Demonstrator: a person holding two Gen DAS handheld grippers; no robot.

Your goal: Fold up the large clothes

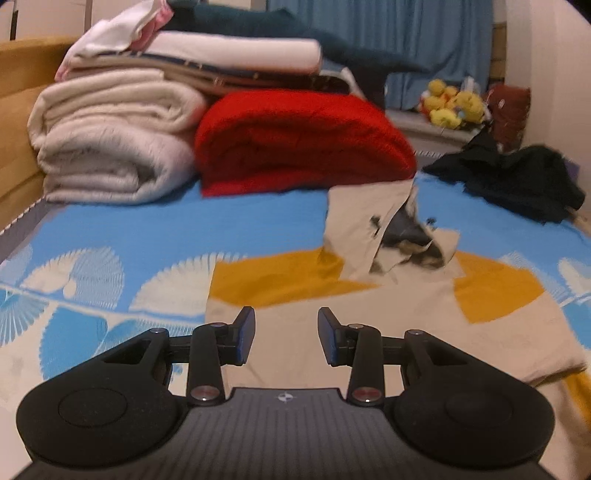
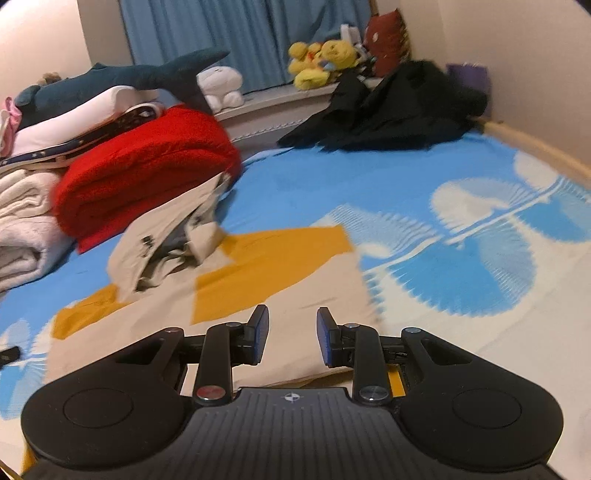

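Nearest, in the left wrist view: left gripper [image 1: 286, 336], jaws parted with a clear gap, nothing between the pads, poised over the near beige part of the garment [image 1: 369, 317]. In the right wrist view: right gripper [image 2: 291, 334], likewise spread apart and empty, above the garment's [image 2: 258, 332] near edge; contact with the cloth not discernible.

Just beyond: beige and mustard-yellow garment lying mostly flat on the blue bedsheet [image 1: 147, 229], long axis running away from the cameras toward the stacked bedding. Yellow panels across the middle. Far end raised and rumpled, a beige flap with dark patches standing up beside the red blanket [image 1: 303, 144]; whether touching it, unclear. Near end under both grippers.

Farther back, left side: rolled cream blanket [image 1: 110, 147] next to the red one, folded linens [image 1: 229, 55] piled above, a dark teal plush shark [image 1: 303, 33] on top. To the right, well apart from the garment: heap of black clothes [image 1: 517, 181] on the sheet.

Farthest: yellow plush toys [image 1: 452, 103] on a ledge before blue curtains [image 1: 388, 37]. Slightly blurred throughout.
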